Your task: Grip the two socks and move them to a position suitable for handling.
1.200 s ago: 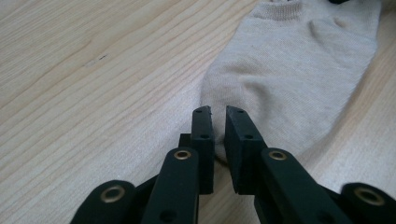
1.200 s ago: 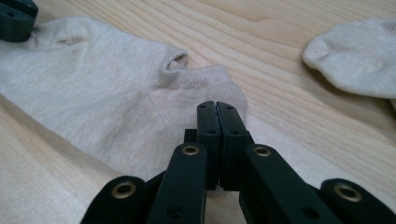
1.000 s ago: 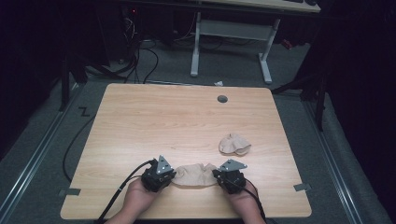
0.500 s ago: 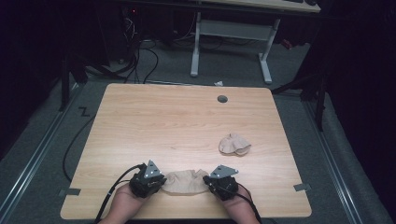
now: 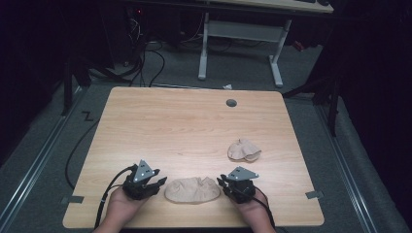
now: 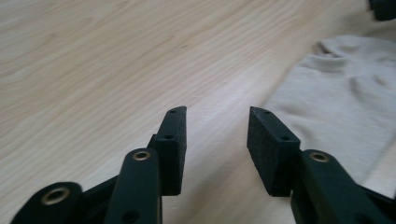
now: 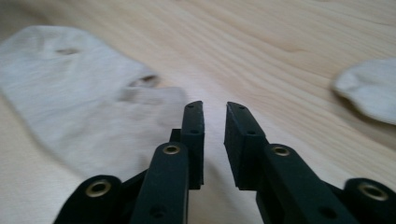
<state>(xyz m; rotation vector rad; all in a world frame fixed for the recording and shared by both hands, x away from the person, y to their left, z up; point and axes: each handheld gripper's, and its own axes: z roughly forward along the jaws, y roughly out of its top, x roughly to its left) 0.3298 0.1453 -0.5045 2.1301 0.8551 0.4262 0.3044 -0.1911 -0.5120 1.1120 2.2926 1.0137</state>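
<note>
- In the high view, a beige sock (image 5: 192, 190) is seen lying flat near the front edge of the worktop (image 5: 184, 126), roughly midway along that edge
- The left claw (image 5: 154, 183) is held just beside the sock's left end and the right claw (image 5: 222, 185) just beside its right end; neither is touching the cloth, so the sock lies between the two
- A second, bunched beige sock (image 5: 244, 150) is seen farther back, towards the right edge of the worktop, well apart from both claws
- A small round grommet hole (image 5: 231, 103) is set near the back edge
- In the left gripper view, the left claw (image 6: 217, 116) is seen with its jaws standing moderately apart over bare wood; they have just been opening and nothing is held between them
- The flat sock (image 6: 341, 116) is seen just to the right of the right-hand jaw, close to it but not pressed by it
- In the right gripper view, the right claw (image 7: 215, 108) is seen with only a narrow gap between its jaws; they have just been opening and the gap is over bare wood, with nothing gripped
- The flat sock (image 7: 70, 93) is spread to the left of the jaws, its edge reaching close to the left-hand jaw
- The bunched sock (image 7: 369, 88) is seen at the right edge of this view, well apart from the jaws
</note>
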